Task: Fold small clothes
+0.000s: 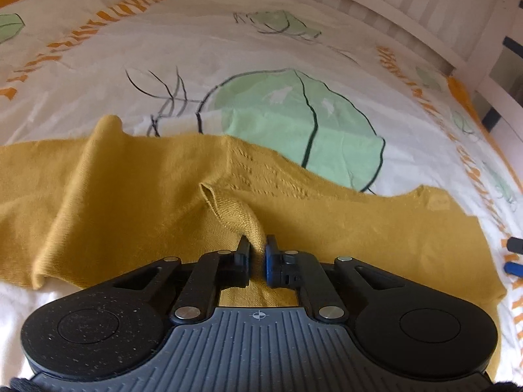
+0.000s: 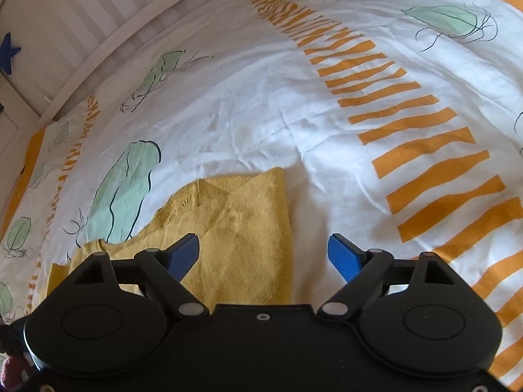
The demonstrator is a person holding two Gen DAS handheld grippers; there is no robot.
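A mustard-yellow knit garment (image 1: 130, 202) lies spread on a printed bedsheet (image 1: 261, 65). My left gripper (image 1: 258, 254) is shut on a pinched ridge of its fabric near the lower middle, lifting a small fold. In the right wrist view the same garment (image 2: 235, 228) lies partly folded, with a flap turned over near its far end. My right gripper (image 2: 264, 254) is open and empty, its blue fingers (image 2: 343, 258) spread wide just above the garment's right edge. The right gripper's tips also show at the right edge of the left wrist view (image 1: 514, 254).
The bedsheet (image 2: 261, 114) is white with green jellyfish prints and orange stripes. A white slatted bed rail (image 1: 425, 26) runs along the far side, and also shows in the right wrist view (image 2: 81, 49). A blue star (image 2: 9, 52) hangs beyond the rail.
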